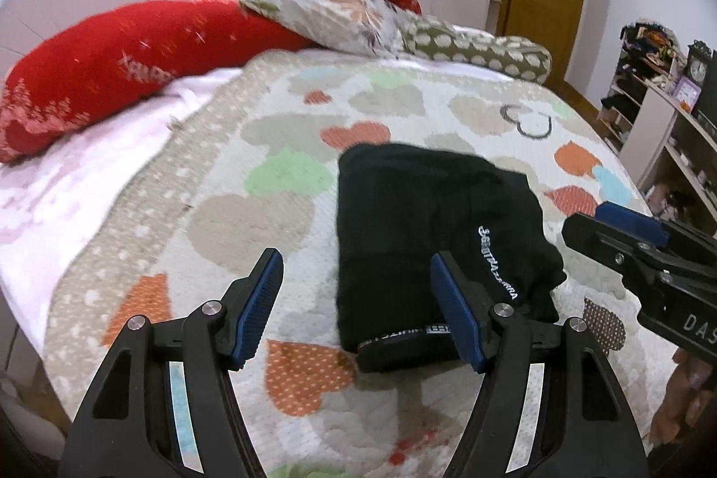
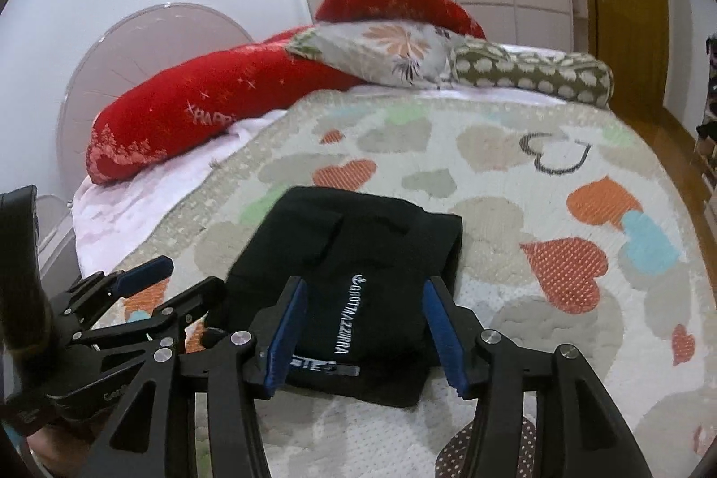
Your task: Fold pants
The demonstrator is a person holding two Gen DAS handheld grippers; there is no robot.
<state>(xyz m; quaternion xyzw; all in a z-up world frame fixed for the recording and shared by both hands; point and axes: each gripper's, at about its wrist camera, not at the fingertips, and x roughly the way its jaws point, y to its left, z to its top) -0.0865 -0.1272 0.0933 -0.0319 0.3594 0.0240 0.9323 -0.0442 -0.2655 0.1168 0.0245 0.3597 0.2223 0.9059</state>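
With both tools spread and empty, the left tool (image 1: 356,310) beside and the right tool (image 2: 365,332) over the folded pants (image 1: 430,236), a low pad could snag and unfold them.

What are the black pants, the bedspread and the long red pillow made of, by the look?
Black pants: soft matte knit, probably cotton jersey; folds lie limp, white lettering reads as printed or stitched.
Bedspread: quilted textile; puffy stitched heart patches, dotted texture.
Long red pillow: plush, fleece-like; fuzzy outline, no sheen. The fibre itself can't be told from these views.
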